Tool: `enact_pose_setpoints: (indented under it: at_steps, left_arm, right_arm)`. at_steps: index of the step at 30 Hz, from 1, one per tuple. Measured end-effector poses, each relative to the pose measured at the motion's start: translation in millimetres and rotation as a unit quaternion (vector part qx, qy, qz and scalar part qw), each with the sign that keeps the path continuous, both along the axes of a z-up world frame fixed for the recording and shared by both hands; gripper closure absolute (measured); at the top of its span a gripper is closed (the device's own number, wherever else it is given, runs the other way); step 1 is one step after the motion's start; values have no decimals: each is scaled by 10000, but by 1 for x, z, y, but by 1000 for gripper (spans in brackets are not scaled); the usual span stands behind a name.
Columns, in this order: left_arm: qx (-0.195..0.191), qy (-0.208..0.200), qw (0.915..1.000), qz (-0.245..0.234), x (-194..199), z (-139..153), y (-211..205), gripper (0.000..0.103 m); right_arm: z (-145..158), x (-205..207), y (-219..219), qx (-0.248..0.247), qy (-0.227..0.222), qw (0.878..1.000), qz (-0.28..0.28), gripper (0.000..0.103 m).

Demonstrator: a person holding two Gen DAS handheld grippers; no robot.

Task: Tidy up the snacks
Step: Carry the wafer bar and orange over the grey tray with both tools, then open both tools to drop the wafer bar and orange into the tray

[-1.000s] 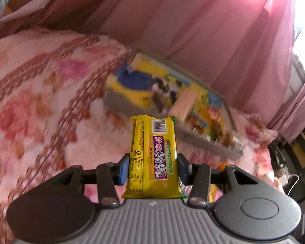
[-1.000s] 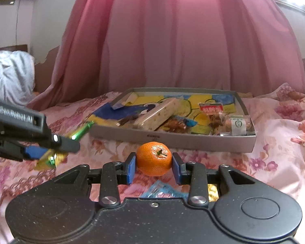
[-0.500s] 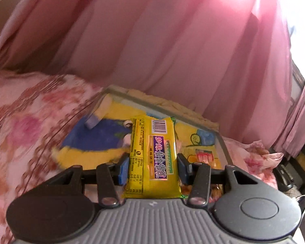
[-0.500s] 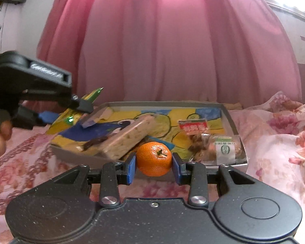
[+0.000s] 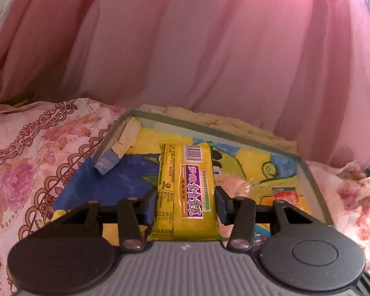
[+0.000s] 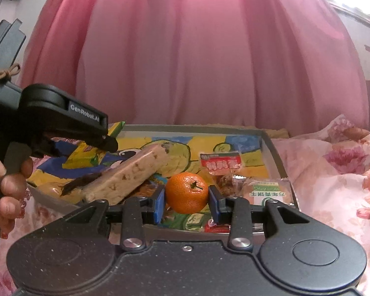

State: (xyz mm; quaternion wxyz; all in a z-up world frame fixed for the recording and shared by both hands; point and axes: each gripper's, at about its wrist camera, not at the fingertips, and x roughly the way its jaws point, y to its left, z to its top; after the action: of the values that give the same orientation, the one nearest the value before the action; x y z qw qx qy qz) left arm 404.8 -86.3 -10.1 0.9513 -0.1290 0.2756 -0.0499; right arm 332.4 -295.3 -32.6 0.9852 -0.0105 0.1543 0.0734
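My left gripper [image 5: 186, 206] is shut on a yellow snack packet [image 5: 186, 190] with a purple label, held upright above the left part of the grey tray [image 5: 209, 128]. From the right wrist view the left gripper [image 6: 103, 145] hovers over the tray's left end with the yellow packet [image 6: 86, 156] in it. My right gripper [image 6: 187, 203] is shut on a small orange mandarin [image 6: 187, 192], held over the tray's near rim [image 6: 51, 202]. Inside the tray lie a long pale bar [image 6: 130, 172], a red-labelled packet [image 6: 220, 164] and a green-labelled packet [image 6: 268, 192].
The tray has a yellow and blue cartoon lining [image 5: 111, 182] and rests on a pink floral bedspread [image 5: 24, 162]. Pink curtains [image 6: 197, 61] hang close behind it. A person's hand [image 6: 2, 182] grips the left tool's handle at the left edge.
Both grippers have moved forward to the tray. The yellow packet now hangs over the tray's left end, and the mandarin now sits over the near rim.
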Motion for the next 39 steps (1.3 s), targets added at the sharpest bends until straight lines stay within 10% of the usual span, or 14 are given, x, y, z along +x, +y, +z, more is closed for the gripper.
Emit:
enact_pose_setpoints:
  at_steps: [11,16,29,39]
  left_arm:
    - [58,249,9997,17,3,-14,-2,51]
    - [27,302,9995,90,-4,-12,3,34]
    - [173,-430,9989,120,-67,27,10,4]
    - [393,-944,9947,143,-140,46,17,1]
  right_arm:
    - [-7,9,11,-180,190,9997,-18,62]
    - [-7,6,10,-242,142,9996,-59,48]
    - [25,-45,5,-159,-421,9989,-148,4]
    - [43,-96,-5,139,-465,9982,-340,1]
